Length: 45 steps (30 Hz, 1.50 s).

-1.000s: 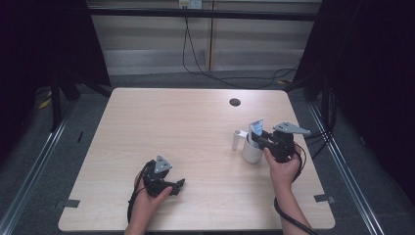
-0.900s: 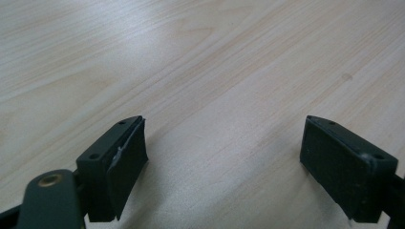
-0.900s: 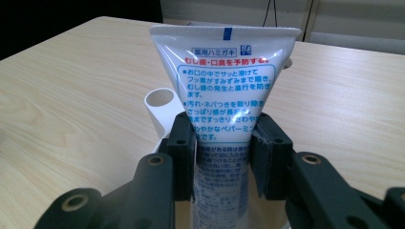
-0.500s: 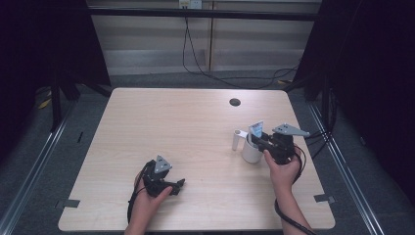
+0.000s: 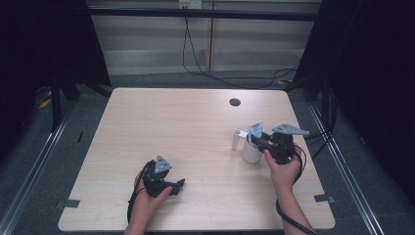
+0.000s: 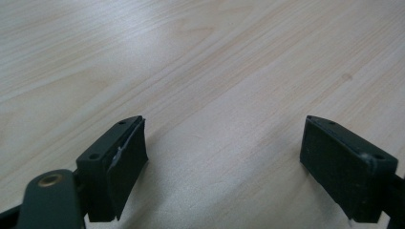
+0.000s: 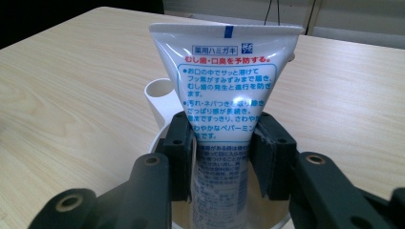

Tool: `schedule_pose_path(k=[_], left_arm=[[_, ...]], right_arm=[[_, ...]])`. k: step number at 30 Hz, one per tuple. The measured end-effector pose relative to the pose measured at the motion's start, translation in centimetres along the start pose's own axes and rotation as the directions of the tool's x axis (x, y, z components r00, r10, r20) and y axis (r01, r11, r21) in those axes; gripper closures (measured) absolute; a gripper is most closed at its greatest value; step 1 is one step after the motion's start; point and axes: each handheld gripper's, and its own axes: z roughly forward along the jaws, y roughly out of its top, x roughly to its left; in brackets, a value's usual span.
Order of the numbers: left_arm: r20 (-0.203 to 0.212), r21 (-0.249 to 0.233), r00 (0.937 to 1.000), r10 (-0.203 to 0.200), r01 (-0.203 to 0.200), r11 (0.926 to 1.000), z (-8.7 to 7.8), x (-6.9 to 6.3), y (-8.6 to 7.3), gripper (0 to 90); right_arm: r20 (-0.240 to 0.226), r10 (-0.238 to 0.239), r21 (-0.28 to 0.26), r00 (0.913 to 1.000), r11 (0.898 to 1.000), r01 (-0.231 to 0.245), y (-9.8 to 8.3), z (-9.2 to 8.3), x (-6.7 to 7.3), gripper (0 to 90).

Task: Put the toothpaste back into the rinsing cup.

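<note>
My right claw [image 7: 220,157] has just been opening, jaws close beside a white plastic toothpaste tube with blue and red print [image 7: 224,90], which stands between them, cap-down in the white round cup [image 5: 251,152] right below my pads; whether they still press it I cannot tell. Risk: if I pull back crooked, a pad could snag the tube's flared flat end and tip tube or cup. A white upright handle [image 5: 237,140] stands just past the cup. My left claw [image 6: 224,167] rests wide and empty over the pale wood table [image 5: 161,122].
</note>
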Motion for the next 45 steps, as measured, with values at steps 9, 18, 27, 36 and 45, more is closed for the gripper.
schedule_pose_path(k=[9,18,27,36,45], left_arm=[[0.000,0.001,1.0000,-0.001,0.001,1.0000,0.00,0.00,0.00,15.9],[0.000,0.000,1.0000,0.000,0.000,1.0000,0.00,0.00,0.00,15.9],[0.000,0.000,1.0000,-0.001,0.001,1.0000,0.00,-0.01,0.00,15.9],[0.001,0.000,1.0000,0.001,-0.001,1.0000,0.00,0.02,0.00,15.8],[0.006,-0.001,1.0000,-0.003,0.003,1.0000,0.01,0.03,0.00,15.8]], right_arm=[[0.009,-0.010,0.015,0.9999,1.000,0.010,-0.08,0.16,0.18,57.7],[0.013,-0.005,0.011,0.9999,1.000,0.005,0.25,-0.10,0.03,48.0],[0.016,0.001,0.022,0.9999,1.000,-0.001,0.41,-0.11,0.05,36.7],[0.035,-0.014,0.019,0.9993,1.000,0.013,0.66,-0.30,0.21,25.6],[0.021,-0.030,0.034,0.9993,0.999,0.030,0.75,-0.67,0.19,21.6]])
